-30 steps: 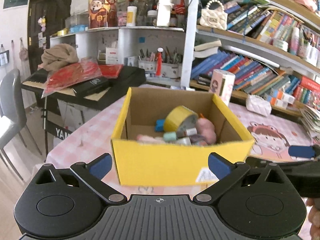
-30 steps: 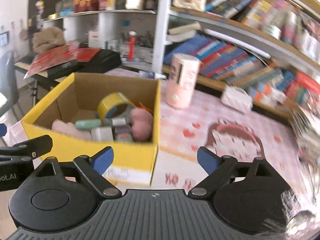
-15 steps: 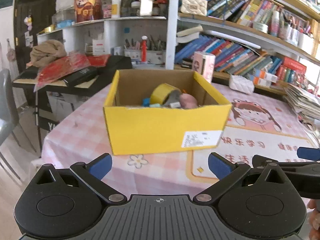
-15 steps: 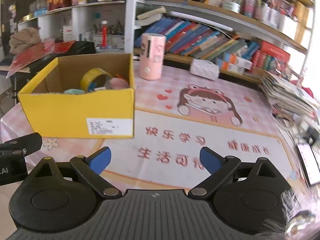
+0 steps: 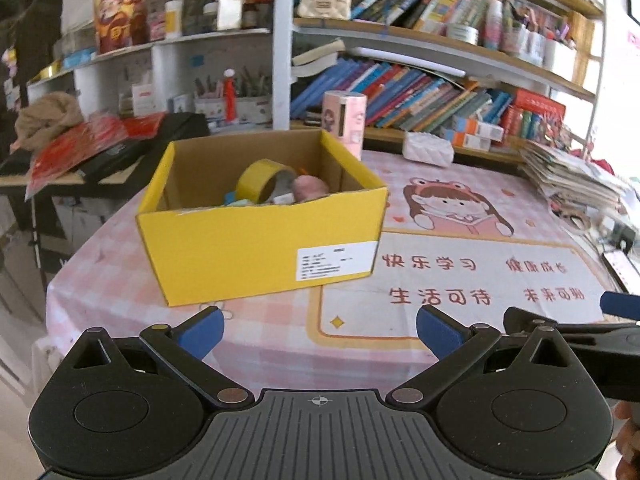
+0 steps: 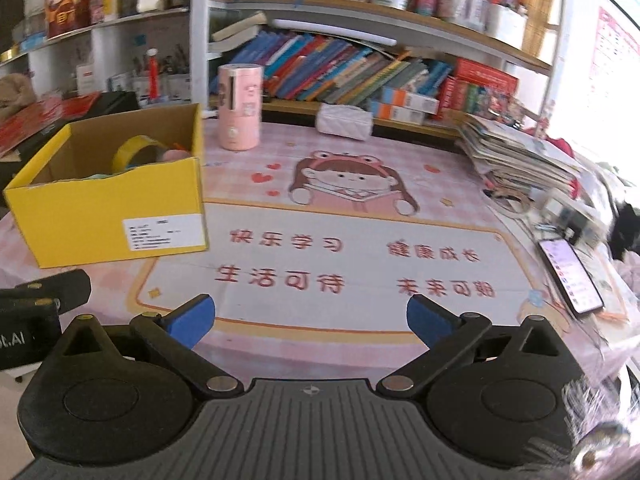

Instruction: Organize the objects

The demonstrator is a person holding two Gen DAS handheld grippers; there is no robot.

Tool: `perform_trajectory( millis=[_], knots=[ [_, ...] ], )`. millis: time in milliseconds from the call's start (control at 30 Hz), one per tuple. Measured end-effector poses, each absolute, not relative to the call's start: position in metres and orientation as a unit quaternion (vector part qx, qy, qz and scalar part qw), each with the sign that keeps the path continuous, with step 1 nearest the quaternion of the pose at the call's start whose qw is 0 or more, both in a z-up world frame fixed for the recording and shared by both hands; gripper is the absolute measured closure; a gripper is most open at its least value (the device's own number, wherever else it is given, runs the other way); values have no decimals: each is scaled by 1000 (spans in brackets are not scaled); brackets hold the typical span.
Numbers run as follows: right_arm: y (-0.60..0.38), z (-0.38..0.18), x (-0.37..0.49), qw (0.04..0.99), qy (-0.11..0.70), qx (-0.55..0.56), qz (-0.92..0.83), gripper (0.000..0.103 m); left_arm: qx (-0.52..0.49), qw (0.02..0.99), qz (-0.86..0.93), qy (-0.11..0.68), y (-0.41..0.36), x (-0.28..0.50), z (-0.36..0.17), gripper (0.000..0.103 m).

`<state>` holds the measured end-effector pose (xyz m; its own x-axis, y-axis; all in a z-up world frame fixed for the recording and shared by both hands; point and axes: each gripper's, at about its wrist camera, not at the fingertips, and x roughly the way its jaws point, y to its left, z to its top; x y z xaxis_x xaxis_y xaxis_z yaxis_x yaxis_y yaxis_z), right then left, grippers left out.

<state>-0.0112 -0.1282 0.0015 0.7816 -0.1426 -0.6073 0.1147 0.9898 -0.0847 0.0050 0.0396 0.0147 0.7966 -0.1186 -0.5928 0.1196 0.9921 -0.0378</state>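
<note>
Currently both grippers are hovering wide open and empty, yellow box [image 5: 260, 248] lying ahead-left, nearer left gripper [image 5: 319, 330] than right gripper [image 6: 310, 318].

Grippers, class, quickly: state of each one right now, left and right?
Left gripper: open, holding nothing, short of the yellow box.
Right gripper: open, holding nothing, over the table mat.

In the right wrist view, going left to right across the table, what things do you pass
yellow box → pink canister → white quilted pouch → stack of magazines → phone
</note>
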Motion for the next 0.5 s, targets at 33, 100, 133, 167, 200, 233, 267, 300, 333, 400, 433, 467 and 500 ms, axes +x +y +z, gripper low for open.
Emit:
perform_trajectory(
  millis=[33, 100, 133, 167, 200, 233, 267, 300, 333, 400, 433, 467, 500],
  knots=[
    [-131, 2, -12, 943, 323, -20, -71, 0, 5, 948, -64, 312, 37, 5, 15, 0],
    [-135, 1, -14, 943, 324, -18, -75, 0, 10, 947, -63, 314, 32, 5, 15, 0],
    [-137, 1, -15, 943, 324, -18, -76, 0, 11, 947, -61, 315, 30, 5, 14, 0],
    [-138, 1, -16, 942, 325, -19, -78, 0, 12, 946, -59, 317, 27, 6, 14, 0],
    [-140, 0, -16, 942, 325, -19, -79, 0, 13, 946, -59, 319, 25, 6, 14, 0],
    [-142, 0, -17, 942, 326, -18, -81, 0, 13, 945, -58, 320, 23, 6, 14, 0],
    [-144, 0, -18, 941, 326, -16, -83, 0, 15, 945, -58, 321, 20, 6, 14, 0],
    [-146, 0, -18, 941, 327, -16, -86, 0, 17, 945, -57, 322, 18, 5, 14, 0],
    [-148, 0, -18, 940, 328, -15, -89, 0, 19, 945, -56, 322, 15, 5, 14, 0],
    [-152, -1, -18, 939, 330, -12, -94, 0, 24, 945, -55, 321, 9, 5, 15, 0],
    [-154, -1, -19, 939, 331, -11, -98, 0, 26, 945, -55, 321, 6, 5, 15, 0],
    [-156, -1, -20, 938, 331, -9, -101, 0, 27, 945, -55, 321, 3, 5, 15, 0],
    [-159, -2, -20, 938, 331, -7, -106, 0, 28, 945, -55, 322, 0, 5, 15, 0]
  ],
)
